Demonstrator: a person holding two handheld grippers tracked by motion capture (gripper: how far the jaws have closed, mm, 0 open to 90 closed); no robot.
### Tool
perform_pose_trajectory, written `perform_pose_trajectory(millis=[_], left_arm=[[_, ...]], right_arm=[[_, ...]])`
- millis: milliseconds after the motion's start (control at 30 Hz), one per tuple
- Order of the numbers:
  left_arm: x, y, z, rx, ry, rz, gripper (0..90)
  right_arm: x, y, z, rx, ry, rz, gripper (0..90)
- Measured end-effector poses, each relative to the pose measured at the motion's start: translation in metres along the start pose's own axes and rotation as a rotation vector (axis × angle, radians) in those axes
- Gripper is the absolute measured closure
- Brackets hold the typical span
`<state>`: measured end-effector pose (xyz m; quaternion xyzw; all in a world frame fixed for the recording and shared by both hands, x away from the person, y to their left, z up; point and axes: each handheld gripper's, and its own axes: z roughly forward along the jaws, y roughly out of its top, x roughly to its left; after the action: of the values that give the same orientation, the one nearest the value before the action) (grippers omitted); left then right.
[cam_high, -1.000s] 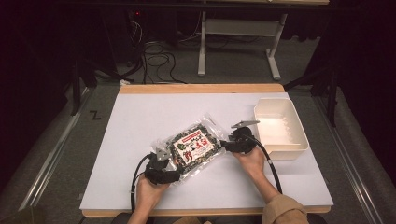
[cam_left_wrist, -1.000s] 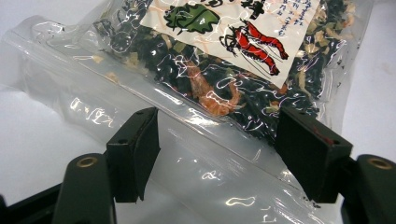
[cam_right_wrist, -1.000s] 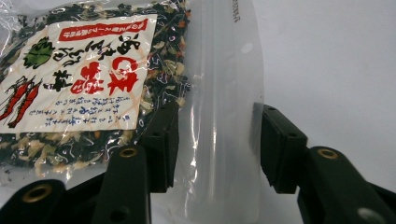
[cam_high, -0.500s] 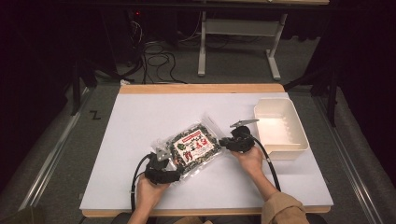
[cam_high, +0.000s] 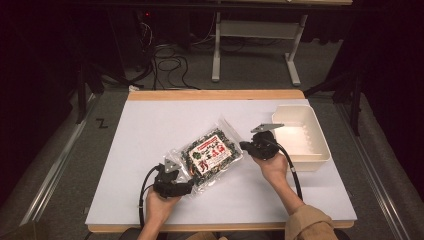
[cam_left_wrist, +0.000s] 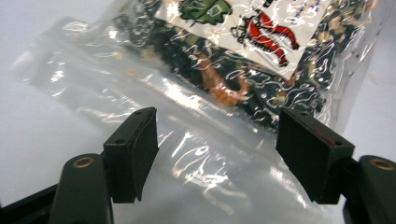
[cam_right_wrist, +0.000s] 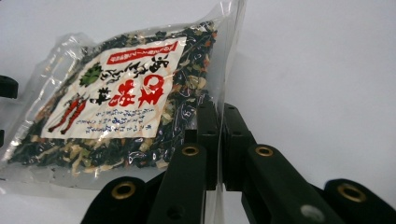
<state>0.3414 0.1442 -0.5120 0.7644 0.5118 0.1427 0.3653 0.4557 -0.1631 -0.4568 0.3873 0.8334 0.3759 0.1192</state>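
A clear packet of dried vegetables (cam_high: 210, 156) is laid slantwise on the white desk (cam_high: 150, 130), between the two tools and just beside the white tray (cam_high: 316, 145) at the right, which appears to be the place meant for it.

The right tool (cam_high: 246, 146) has just been closing, and in the right gripper view (cam_right_wrist: 219, 114) its jaws are seen pressed together on the thin sealed edge of the packet, the plastic caught between the pads. The flat seam is probably chosen because the filled middle is too thick and slack to be pinched firmly. The right hand (cam_high: 272, 167) is stretched forward from the near edge, with the tool pointed across toward the packet's right end.

The left tool (cam_high: 187, 185) is set at the packet's near left corner. In the left gripper view its pads (cam_left_wrist: 137, 149) are held apart, with the empty clear end of the packet lying between them and nothing gripped; the jaws have been opening a little. The left hand (cam_high: 160, 202) rests low near the desk's front edge, seemingly to steady that end while the other is raised.
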Motion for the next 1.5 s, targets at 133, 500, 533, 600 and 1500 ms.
perform_pose_trajectory(millis=[133,500,533,600,1500], left_arm=[[0.004,-0.001,-0.005,-0.034,-0.016,-0.038,30.0],[0.004,-0.002,-0.002,-0.021,0.001,-0.023,29.4],[0.005,-0.002,-0.001,-0.019,0.004,-0.023,29.3],[0.004,-0.002,0.0,-0.012,0.004,-0.019,29.0],[0.002,-0.002,0.0,0.001,0.02,0.01,26.5]], right_arm=[[-0.005,0.01,-0.016,-0.011,-0.017,-0.012,89.6],[-0.016,0.041,-0.064,-0.042,-0.051,-0.067,89.7],[-0.016,0.043,-0.068,-0.043,-0.055,-0.068,89.7],[-0.017,0.047,-0.076,-0.048,-0.057,-0.079,89.7],[0.002,0.106,-0.135,-0.099,-0.067,-0.205,90.0]])
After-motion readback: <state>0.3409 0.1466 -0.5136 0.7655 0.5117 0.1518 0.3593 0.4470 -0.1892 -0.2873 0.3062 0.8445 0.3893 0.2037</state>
